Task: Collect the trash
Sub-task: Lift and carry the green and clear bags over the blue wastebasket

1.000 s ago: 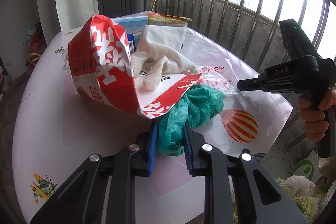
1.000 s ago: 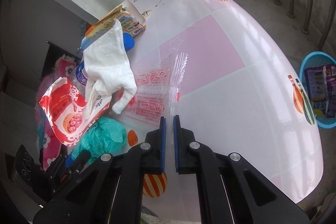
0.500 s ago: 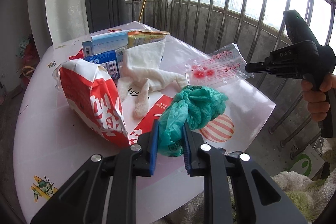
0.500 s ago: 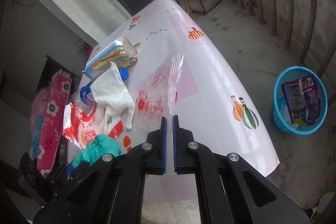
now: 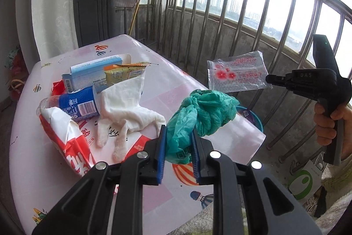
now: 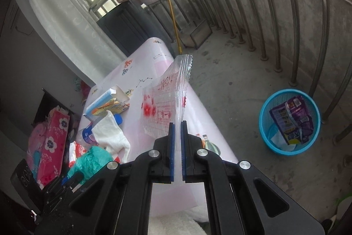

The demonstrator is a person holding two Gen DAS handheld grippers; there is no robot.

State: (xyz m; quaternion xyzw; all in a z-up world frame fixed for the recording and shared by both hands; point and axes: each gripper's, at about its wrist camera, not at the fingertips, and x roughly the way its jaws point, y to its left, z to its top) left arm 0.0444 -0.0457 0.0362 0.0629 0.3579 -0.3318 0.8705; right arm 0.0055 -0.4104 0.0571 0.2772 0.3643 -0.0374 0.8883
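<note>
The left gripper [image 5: 178, 142] is clenched on a crumpled green bag [image 5: 202, 111]; a QR code printed on the bag shows between the blue pads, too small to read. The bag is lifted off the table [image 5: 33, 147], above its near edge. The right gripper [image 6: 177, 142] is pinched tight on a clear wrapper [image 6: 165, 102], held off the table's right side. The wrapper bears red flowers and red characters, not legible. In the left view the right gripper [image 5: 269, 79] shows the letters "DAS" on its body, and a hand [image 5: 330, 122] grips its handle, partly cut off at the frame edge.

On the table behind the bag lie a white glove [image 5: 125, 107], a crushed bottle [image 5: 72, 102] with a blue label and barcode, a blue carton [image 5: 92, 74] and a yellow packet [image 5: 123, 74]; their small print is unreadable. Left of the bag, a red-and-white package [image 5: 66, 142] carries large white characters, partly folded under.

On the floor to the table's right stands a blue basket [image 6: 264, 116] holding a purple packet [image 6: 292, 120]; in the left view the bag hides most of the basket.
</note>
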